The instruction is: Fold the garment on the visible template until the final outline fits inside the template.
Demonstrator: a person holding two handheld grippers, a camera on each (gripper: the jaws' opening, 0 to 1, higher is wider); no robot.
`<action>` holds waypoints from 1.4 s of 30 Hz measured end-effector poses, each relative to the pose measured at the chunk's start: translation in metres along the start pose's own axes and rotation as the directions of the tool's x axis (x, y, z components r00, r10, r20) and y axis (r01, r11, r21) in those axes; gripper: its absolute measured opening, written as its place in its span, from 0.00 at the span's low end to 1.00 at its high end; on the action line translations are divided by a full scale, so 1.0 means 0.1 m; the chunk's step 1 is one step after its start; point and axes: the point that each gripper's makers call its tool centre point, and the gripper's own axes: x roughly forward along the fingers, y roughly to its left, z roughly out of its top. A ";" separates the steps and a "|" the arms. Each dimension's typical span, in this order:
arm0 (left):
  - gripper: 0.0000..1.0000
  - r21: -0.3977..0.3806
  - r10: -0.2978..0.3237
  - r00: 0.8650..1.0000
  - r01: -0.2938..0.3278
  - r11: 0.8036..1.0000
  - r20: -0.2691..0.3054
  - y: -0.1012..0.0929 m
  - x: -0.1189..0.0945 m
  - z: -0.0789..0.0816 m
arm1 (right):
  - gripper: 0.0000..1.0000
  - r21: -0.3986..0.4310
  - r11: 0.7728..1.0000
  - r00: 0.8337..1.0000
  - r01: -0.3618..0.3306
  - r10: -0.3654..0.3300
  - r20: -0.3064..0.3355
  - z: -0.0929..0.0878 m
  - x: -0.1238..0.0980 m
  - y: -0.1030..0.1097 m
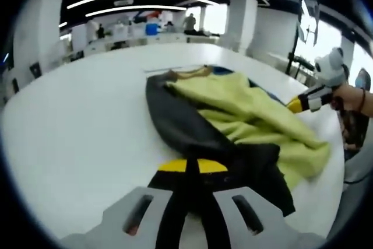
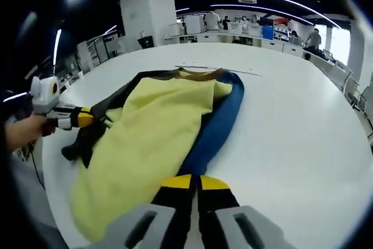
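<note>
Both tongs, left (image 1: 192, 170) and right (image 2: 195, 183), are clamped on fabric, well apart.

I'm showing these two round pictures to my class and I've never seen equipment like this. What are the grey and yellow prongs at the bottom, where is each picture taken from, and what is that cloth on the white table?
There is no robot here: a person holds a hand tool with two jaws in each hand, and a small fisheye camera rides on each tool, hence the round pictures. The prongs are each tool's own jaws. The left gripper is shut on the black part of the garment; the other tool enters that view from the right, held by a hand. In the right gripper view, the right gripper is shut on the blue edge of the garment, a yellow, black and blue piece lying crumpled on the white table.
</note>
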 end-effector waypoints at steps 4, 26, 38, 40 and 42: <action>0.01 0.016 0.011 1.000 -0.011 1.000 0.013 0.02 -0.09 0.09 | 0.00 -0.004 1.000 1.000 0.013 -0.013 0.022 0.07 -0.04 -0.10; 0.01 0.040 0.115 0.993 -0.116 0.992 0.005 0.59 -0.24 0.20 | 0.00 0.014 0.997 0.994 0.075 -0.076 0.083 0.39 -0.23 -0.70; 0.01 0.046 0.175 0.983 -0.172 0.984 -0.057 0.82 -0.18 0.13 | 0.00 0.120 0.981 0.982 0.151 -0.163 0.094 0.54 -0.29 -1.26; 0.01 0.049 0.180 0.981 -0.177 0.983 -0.069 0.84 -0.17 0.11 | 0.00 0.117 0.979 0.981 0.165 -0.176 0.084 0.58 -0.27 -1.38; 0.01 0.047 0.181 0.981 -0.178 0.983 -0.074 0.87 -0.15 0.10 | 0.00 0.114 0.977 0.979 0.181 -0.190 0.073 0.58 -0.27 -1.43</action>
